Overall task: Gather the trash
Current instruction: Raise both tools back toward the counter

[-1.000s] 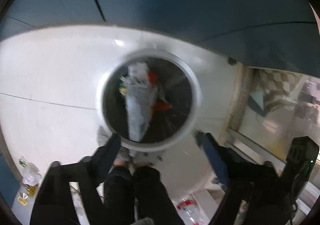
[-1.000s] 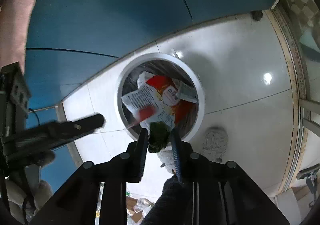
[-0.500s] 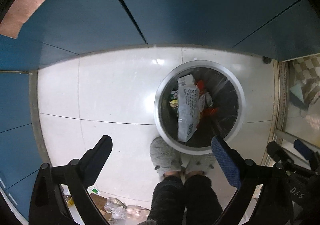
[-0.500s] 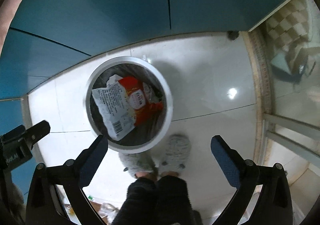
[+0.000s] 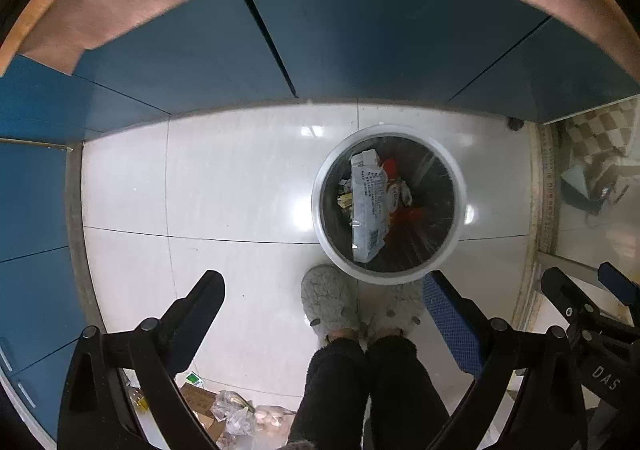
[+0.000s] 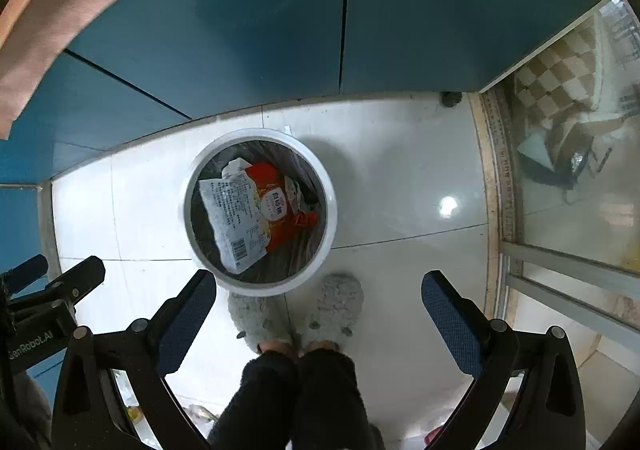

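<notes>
Both hand-held grippers (image 5: 322,296) (image 6: 318,294) risen, jaws wide (empty); one bin (image 6: 332,217), two slippers (image 6: 338,300).

The left gripper (image 5: 324,314) is a black frame of angled struts joined by round grey pivot screws; one finger (image 5: 452,324) wears a blue, finely dimpled pad, while the other finger (image 5: 196,314) shows only its black back. The right gripper (image 6: 320,320) is built the same way, with blue textured pads on both fingers (image 6: 450,324) and round screws at each joint. White lettering marks the housings (partly cut off at the frame edges). The person's legs (image 5: 372,390) are clad in dark, fuzzy trousers, a strip of bare skin shows at the ankles, and the feet wear grey fleecy slippers (image 6: 336,306) with small dark dots.
</notes>
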Demonstrator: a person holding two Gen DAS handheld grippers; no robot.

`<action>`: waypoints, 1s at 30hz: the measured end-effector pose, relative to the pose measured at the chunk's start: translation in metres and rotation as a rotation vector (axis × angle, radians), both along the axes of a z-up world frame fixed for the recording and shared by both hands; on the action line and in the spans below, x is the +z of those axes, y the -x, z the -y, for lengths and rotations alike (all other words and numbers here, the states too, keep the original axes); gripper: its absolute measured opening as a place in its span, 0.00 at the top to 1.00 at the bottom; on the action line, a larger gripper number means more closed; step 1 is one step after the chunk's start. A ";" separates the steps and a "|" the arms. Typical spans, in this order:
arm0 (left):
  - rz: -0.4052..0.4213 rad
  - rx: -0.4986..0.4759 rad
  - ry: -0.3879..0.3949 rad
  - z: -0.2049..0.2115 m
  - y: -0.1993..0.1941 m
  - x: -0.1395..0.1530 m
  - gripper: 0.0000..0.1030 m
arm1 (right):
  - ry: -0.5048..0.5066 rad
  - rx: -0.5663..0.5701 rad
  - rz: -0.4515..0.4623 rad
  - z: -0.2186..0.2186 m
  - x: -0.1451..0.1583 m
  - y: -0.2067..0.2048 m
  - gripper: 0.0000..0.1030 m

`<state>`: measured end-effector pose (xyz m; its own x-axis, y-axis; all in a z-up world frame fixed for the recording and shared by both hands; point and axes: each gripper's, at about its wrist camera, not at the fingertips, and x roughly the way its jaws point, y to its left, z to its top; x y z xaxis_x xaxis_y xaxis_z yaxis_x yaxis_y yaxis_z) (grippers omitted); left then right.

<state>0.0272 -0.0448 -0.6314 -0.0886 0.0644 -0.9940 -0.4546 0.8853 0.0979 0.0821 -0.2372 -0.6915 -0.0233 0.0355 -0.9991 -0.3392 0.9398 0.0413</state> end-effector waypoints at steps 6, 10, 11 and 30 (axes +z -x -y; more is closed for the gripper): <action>0.033 -0.010 0.007 0.002 0.010 0.071 0.02 | -0.017 -0.005 0.014 0.003 0.071 0.012 0.00; 0.059 -0.025 0.006 0.002 0.016 0.123 0.02 | -0.022 0.006 0.044 0.005 0.135 0.020 0.00; 0.064 -0.027 0.007 0.002 0.019 0.134 0.02 | -0.025 0.006 0.047 0.006 0.153 0.022 0.00; 0.310 -0.058 -0.071 -0.025 -0.003 0.336 0.02 | -0.214 -0.049 0.124 -0.009 0.386 0.028 0.00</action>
<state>0.0303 -0.0202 -0.2949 0.2238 0.1301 -0.9659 -0.4213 0.9066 0.0245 0.0541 -0.2280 -0.3053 0.1054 0.2447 -0.9639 -0.3087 0.9294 0.2021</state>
